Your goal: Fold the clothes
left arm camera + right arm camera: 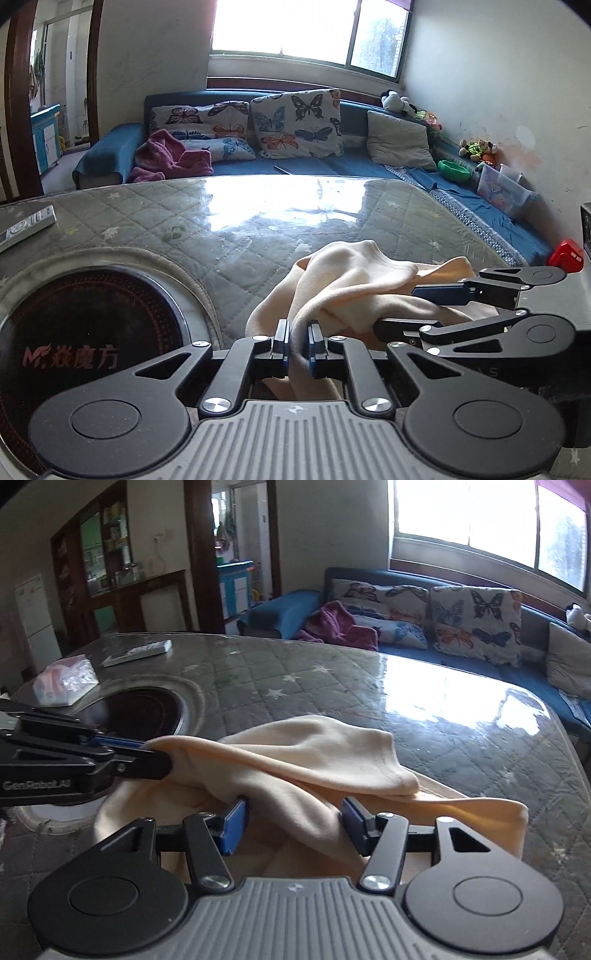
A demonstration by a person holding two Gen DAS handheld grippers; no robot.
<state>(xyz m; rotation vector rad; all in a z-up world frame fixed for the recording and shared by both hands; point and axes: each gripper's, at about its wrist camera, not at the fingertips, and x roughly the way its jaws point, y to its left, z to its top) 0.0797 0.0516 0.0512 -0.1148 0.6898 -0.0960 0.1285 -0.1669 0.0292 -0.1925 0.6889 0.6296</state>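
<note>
Left wrist view: the left hand-held gripper (pixel 298 345) is clenched on a bunched fold of the cream garment (pixel 343 280), the fabric pinched tight between its blue pads and trailing down below them. The garment lies crumpled on the glass-covered quilted tabletop (pixel 229 221), toward its near right part. The right hand-held gripper (pixel 399 306) reaches in from the right edge, its two fingers lying over and under a ridge of the same cloth. An inset round cooktop (pixel 88 332) with red lettering sits at near left; a remote control (pixel 26 227) lies at the far left of the tabletop. Behind stands a blue sofa (pixel 110 155) with butterfly cushions (pixel 295 122) and a pink towel (pixel 166 155). Right wrist view: the right hand-held gripper (pixel 291 821) stands about half open, a thick roll of the cream garment (pixel 314 753) passing between its blue pads; whether the pads press the cloth I cannot tell. The left hand-held gripper (pixel 155 757) enters from the left edge, closed on the garment's raised left end. The remote control (pixel 138 652) and a plastic-wrapped packet (pixel 66 681) lie on the far left of the tabletop (pixel 406 709).
</note>
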